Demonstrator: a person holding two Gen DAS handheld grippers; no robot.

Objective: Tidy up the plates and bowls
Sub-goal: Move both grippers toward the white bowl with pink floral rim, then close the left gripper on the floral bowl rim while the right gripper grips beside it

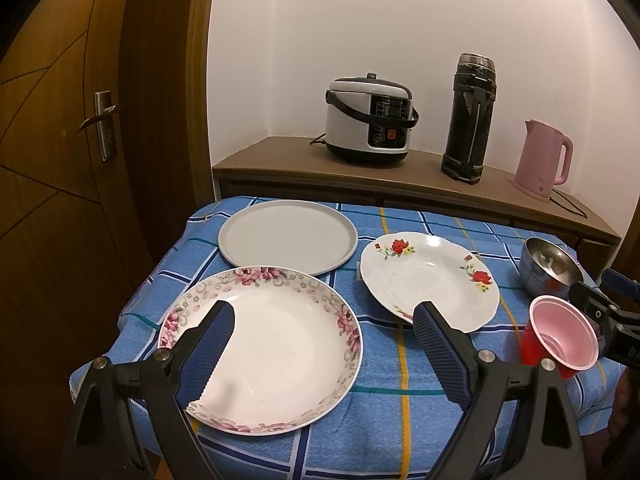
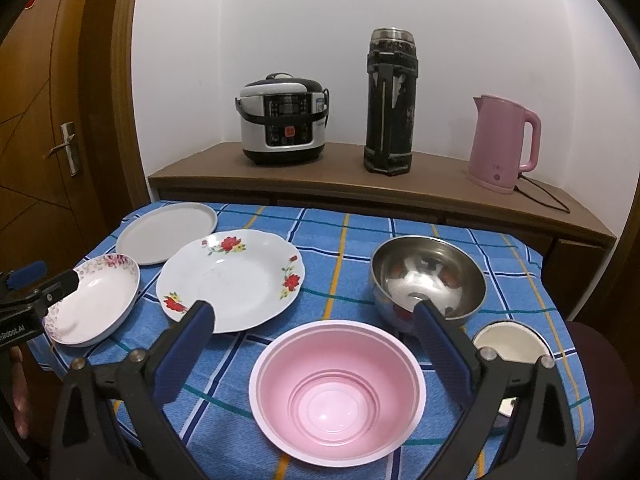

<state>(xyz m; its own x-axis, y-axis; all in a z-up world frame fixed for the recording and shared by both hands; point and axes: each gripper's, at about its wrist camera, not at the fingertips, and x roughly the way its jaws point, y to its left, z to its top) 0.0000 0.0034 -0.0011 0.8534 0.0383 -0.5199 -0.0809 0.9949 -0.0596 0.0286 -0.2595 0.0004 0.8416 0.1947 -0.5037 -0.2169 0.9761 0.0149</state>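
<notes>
On the blue checked tablecloth (image 1: 384, 412) lie a pink-rimmed floral plate (image 1: 280, 344), a plain grey plate (image 1: 288, 236) behind it and a white plate with red flowers (image 1: 428, 276). My left gripper (image 1: 324, 332) is open and empty, hovering over the floral plate's near side. In the right wrist view a pink bowl (image 2: 336, 392) sits between the fingers of my open, empty right gripper (image 2: 314, 322). A steel bowl (image 2: 428, 280) stands behind it and a small white bowl (image 2: 512, 344) to its right. The red-flower plate (image 2: 232, 276), grey plate (image 2: 166, 232) and floral plate (image 2: 96, 300) lie left.
A wooden sideboard (image 2: 344, 188) behind the table holds a rice cooker (image 2: 282, 118), a tall black flask (image 2: 390, 100) and a pink kettle (image 2: 502, 142). A wooden door (image 1: 72, 128) stands at the left. The table's left edge (image 1: 132, 316) is close to the floral plate.
</notes>
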